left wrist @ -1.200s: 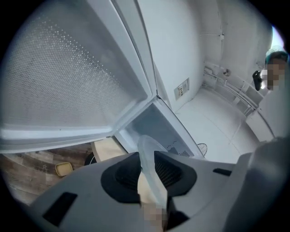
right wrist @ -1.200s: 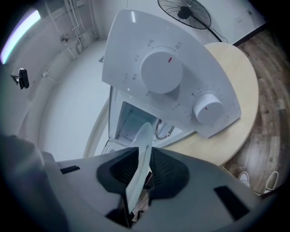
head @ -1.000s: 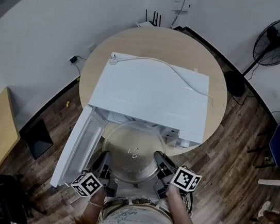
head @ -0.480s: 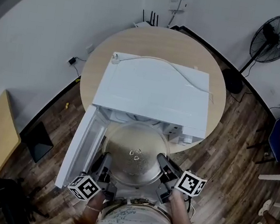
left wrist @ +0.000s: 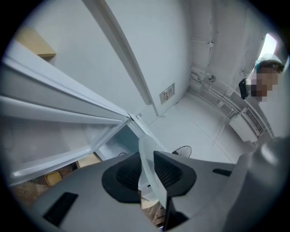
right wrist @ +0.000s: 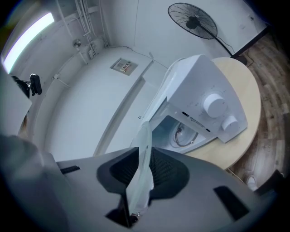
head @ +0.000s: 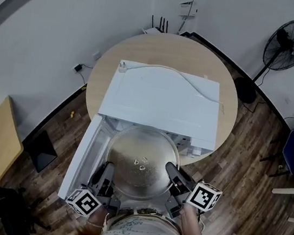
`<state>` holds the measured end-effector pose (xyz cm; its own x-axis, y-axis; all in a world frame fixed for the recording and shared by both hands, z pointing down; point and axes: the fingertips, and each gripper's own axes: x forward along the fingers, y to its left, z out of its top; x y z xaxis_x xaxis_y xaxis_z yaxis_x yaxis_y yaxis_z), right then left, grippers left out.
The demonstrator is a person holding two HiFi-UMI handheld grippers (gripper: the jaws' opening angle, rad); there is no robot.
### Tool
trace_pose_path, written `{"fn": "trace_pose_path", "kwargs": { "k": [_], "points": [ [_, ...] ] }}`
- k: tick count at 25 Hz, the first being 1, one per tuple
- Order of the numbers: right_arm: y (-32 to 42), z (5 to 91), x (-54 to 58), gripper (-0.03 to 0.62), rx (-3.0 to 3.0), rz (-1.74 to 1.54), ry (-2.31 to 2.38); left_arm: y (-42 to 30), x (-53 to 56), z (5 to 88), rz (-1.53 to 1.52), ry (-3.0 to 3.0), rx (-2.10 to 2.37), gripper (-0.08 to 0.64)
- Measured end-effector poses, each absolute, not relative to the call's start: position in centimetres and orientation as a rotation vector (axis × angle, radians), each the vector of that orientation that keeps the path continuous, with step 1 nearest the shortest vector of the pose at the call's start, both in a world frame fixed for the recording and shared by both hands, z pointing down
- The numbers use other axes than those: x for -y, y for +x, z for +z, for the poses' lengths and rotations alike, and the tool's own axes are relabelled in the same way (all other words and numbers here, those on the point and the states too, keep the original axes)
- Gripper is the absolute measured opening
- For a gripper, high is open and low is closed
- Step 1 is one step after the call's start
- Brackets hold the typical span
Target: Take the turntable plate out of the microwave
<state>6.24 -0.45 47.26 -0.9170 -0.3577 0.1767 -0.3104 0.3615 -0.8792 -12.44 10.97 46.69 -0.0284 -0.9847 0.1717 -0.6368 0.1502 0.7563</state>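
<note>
Turntable plate (head: 140, 165) higher, perhaps clear of microwave (head: 163, 103)

turntable plate (head: 141, 164): round clear glass, roughly level, fully out, just in front of microwave (head: 163, 103). microwave white, door (head: 84, 154) swung open left, on round wooden counter (head: 163, 48).

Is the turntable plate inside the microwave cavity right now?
No, the head view shows the turntable plate out in front of the microwave, clamped at opposite edges by the left gripper and the right gripper.

White walls (head: 37, 43); dark plank floor (head: 250, 157); round wooden table (head: 168, 49); standing fan (head: 290, 38).
</note>
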Motion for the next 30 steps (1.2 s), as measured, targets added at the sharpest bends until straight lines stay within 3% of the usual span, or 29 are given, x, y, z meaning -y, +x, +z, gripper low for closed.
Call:
{"fn": "trace_pose_path", "kwargs": {
  "k": [18, 30],
  "points": [
    [4.0, 42.2, 8.3, 0.063, -2.579, -1.568, -0.521, -14.0, -3.4, 42.1, -0.671, 1.648, 1.808, 0.089],
    [2.0, 42.7, 12.0, 0.064, -2.463, -1.578, -0.77, -17.7, 3.6, 42.6, -0.567, 1.712, 1.643, 0.089]
  ]
}}
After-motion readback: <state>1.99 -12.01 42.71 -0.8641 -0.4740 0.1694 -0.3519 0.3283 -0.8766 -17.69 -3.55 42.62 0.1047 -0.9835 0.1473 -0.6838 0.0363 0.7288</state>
